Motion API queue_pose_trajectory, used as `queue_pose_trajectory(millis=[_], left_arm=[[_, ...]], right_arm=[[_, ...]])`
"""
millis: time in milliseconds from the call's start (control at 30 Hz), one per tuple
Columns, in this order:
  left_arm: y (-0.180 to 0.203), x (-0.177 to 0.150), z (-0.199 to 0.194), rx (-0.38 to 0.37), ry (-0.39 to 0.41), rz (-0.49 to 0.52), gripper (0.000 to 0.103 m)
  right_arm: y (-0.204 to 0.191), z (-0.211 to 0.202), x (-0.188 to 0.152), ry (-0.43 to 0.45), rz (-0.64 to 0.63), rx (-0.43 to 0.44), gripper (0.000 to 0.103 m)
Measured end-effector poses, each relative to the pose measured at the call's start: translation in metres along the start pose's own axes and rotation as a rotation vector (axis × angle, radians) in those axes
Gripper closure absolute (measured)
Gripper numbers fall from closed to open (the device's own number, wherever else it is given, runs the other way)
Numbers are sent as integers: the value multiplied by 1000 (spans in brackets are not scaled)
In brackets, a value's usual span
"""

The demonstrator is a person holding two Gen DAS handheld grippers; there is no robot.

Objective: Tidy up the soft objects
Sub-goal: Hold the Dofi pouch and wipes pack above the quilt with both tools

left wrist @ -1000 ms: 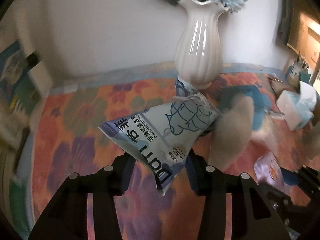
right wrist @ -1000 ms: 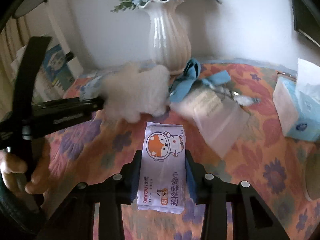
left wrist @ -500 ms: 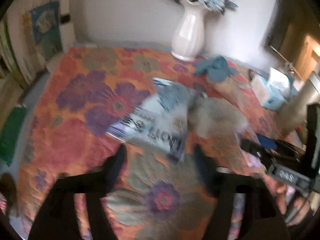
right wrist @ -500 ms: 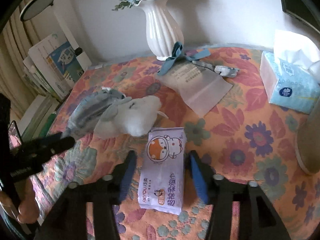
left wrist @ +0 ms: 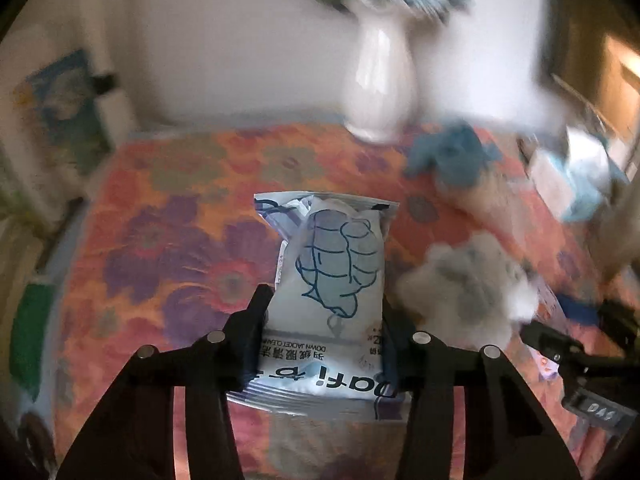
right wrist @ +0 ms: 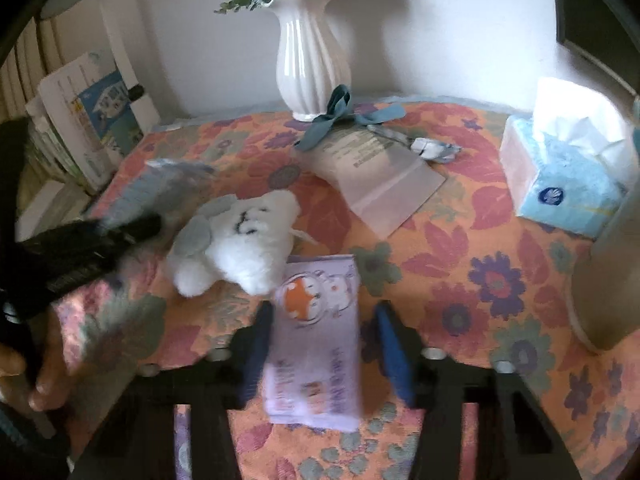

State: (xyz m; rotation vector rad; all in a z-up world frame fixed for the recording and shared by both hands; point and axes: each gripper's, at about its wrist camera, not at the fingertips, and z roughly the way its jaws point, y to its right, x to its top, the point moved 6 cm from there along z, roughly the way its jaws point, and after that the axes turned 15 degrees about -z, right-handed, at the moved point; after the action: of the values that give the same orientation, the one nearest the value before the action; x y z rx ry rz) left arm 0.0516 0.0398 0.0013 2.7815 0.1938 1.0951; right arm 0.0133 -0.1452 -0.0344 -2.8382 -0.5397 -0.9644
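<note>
Your left gripper [left wrist: 324, 320] has its jaws closing around the pale blue plastic pouch printed with a line-drawn puffy jacket [left wrist: 332, 280]. A second ago that pouch hung tilted in the air in front of the vase; half a second ago the jaws had spread and it lay skewed on the cloth. Now it lies straight on the flowered orange counter [left wrist: 168, 232], pointing away from you, with the pads against its two long edges. That reads as a set-down and a squaring-up.

Your right gripper [right wrist: 324, 344] did much the same: its jaws widened and are now closing, with the lilac wipes packet showing an orange fox face [right wrist: 316, 332] flat between them. The left pad looks close to the packet's edge, while a gap shows at the right pad, so it isn't clamped.

The fluffy white plush toy with grey ears [right wrist: 236, 240] lies just left of the packet, between the two packs.

Writing: the pouch shows "DOWN JACKET CLEAN..." and large letters ending "afi", upside down to you. The packet's print is too blurred to read here.
</note>
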Motion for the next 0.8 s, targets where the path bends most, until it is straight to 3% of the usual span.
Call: queue_pose_trajectory(millis=[67,233,300,533,800], left_arm=[[-10,10,-21,-22,105,-77,58],[-23,10,-18,-23,148,-181,58],[-24,0,-4,17,97,-180,58],[-15,-4,-6,73,124,-105,58],[-31,-1,-4,10,84,-205,57]], right_arm=[[-1,-2,1,13,-7,-13,64],[-2,-5,1,34,-18,-13,64],[-3,-1,1,15,-22,-13,64],[-2,2,2,1,-21,-21,64],[-5,4,3,-5,-32,-31,64]])
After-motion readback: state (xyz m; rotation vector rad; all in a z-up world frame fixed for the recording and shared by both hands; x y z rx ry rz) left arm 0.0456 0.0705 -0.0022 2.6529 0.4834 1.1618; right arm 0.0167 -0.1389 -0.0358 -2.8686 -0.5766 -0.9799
